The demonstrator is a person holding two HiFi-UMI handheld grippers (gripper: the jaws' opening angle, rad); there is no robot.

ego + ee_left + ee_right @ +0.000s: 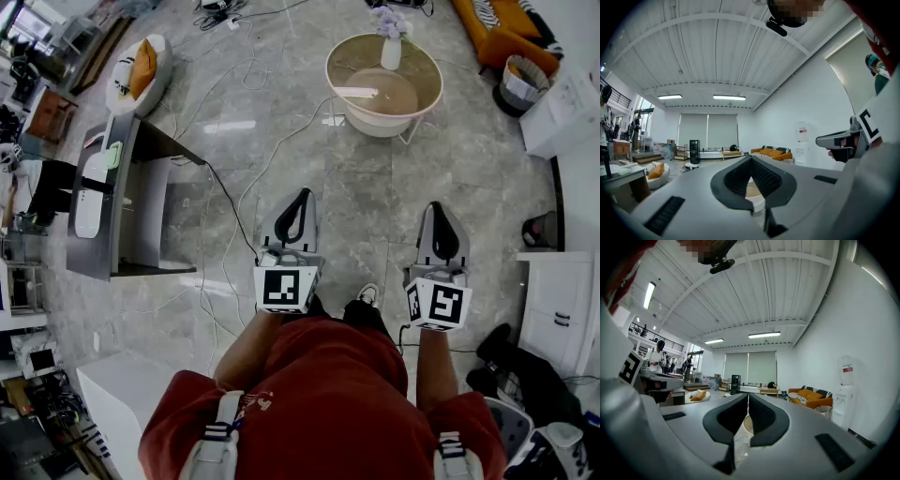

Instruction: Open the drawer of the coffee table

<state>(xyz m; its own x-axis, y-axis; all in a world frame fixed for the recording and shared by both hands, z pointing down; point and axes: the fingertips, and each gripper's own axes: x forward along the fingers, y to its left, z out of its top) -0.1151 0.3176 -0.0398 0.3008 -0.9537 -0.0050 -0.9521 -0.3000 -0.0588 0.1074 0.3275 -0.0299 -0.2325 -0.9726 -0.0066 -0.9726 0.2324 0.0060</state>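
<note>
Task not yet begun: left gripper [301,197] and right gripper [437,208], jaws closed on nothing, are held well short of the coffee table [356,56], its drawer unseen.

Catalogue of what we wear and carry:

- Red short-sleeved shirt [328,394], with small print near one strap.
- Two grey shoulder straps [217,441], banded black and white.
- Dark legwear [364,315].
- One white shoe [368,293].
- Left tongs [300,192]: pale grey tapered shell with black rectangular slots, a black liner round a teardrop opening, and black ribbed pads [735,179]. A white cube [286,288] on them bears black square markers.
- Right tongs [437,206]: the same build, with their own marker cube [439,305].
</note>
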